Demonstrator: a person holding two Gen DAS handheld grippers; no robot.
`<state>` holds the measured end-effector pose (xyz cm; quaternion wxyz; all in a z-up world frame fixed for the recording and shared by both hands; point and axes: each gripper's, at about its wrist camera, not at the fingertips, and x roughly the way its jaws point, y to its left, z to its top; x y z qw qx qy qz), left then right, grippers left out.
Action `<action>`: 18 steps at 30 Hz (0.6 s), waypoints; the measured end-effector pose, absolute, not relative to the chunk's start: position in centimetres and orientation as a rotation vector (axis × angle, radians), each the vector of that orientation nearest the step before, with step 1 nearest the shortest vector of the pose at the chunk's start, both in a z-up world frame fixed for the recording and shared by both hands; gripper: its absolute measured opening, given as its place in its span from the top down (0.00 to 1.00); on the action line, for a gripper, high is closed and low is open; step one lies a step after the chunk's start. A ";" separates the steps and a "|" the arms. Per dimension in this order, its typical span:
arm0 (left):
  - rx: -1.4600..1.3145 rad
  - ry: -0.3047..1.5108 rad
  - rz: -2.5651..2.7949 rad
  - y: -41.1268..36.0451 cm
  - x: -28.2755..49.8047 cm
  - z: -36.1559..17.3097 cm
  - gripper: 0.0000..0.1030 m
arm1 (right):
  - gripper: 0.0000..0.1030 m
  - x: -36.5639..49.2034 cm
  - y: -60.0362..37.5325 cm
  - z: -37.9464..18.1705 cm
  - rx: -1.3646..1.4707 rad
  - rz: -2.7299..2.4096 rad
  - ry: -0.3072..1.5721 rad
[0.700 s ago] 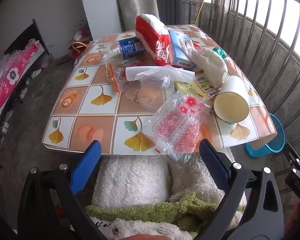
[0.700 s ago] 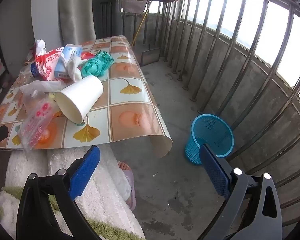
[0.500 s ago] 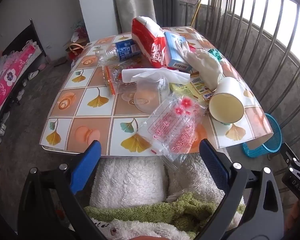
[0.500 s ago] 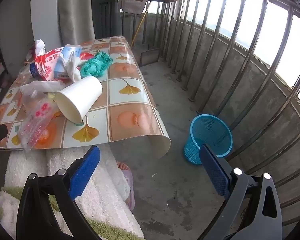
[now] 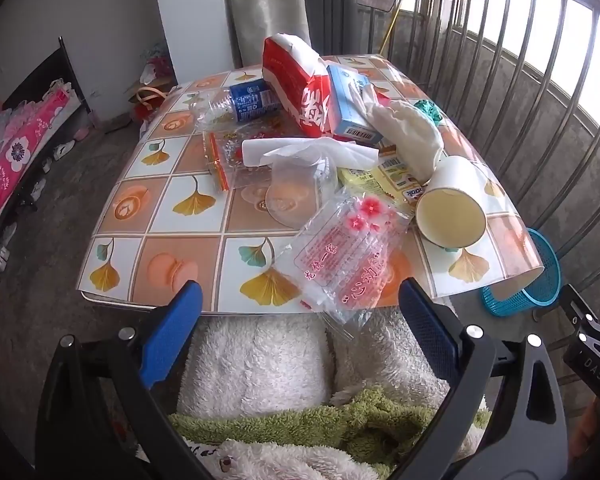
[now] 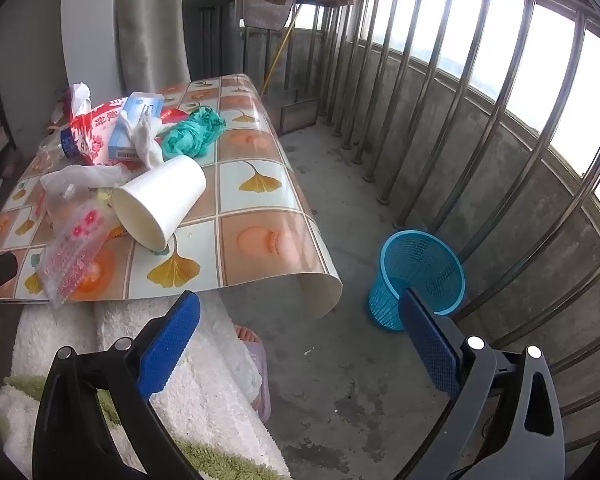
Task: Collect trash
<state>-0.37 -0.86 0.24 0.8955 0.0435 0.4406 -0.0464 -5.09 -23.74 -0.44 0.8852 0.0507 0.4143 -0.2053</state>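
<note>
Trash is piled on the ginkgo-patterned table [image 5: 180, 208]: a tipped white paper cup [image 5: 452, 212], a clear printed plastic bag [image 5: 344, 256] overhanging the near edge, and a crushed blue-labelled bottle [image 5: 240, 102]. The round blue mesh basket [image 6: 418, 276] on the concrete floor is fully seen only from the right wrist. Both the left gripper [image 5: 300, 328] and the right gripper [image 6: 300, 340] are spread wide, nothing held.

Trash crowds the table's right side, left side lies bare

The table [image 5: 148, 216] shows bare tiles at frame left. Right of centre, the paper cup [image 5: 452, 212], printed plastic bag [image 5: 344, 260] and tissue pack [image 5: 296, 92] block passage. In the right wrist view, bare floor surrounds the blue basket [image 6: 420, 276], railing bars close behind it
</note>
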 end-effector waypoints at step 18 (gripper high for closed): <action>0.091 0.919 -0.089 -0.1 -0.2 0.0 0.09 | 0.06 -5.1 -23.8 -0.2 0.116 -0.423 0.856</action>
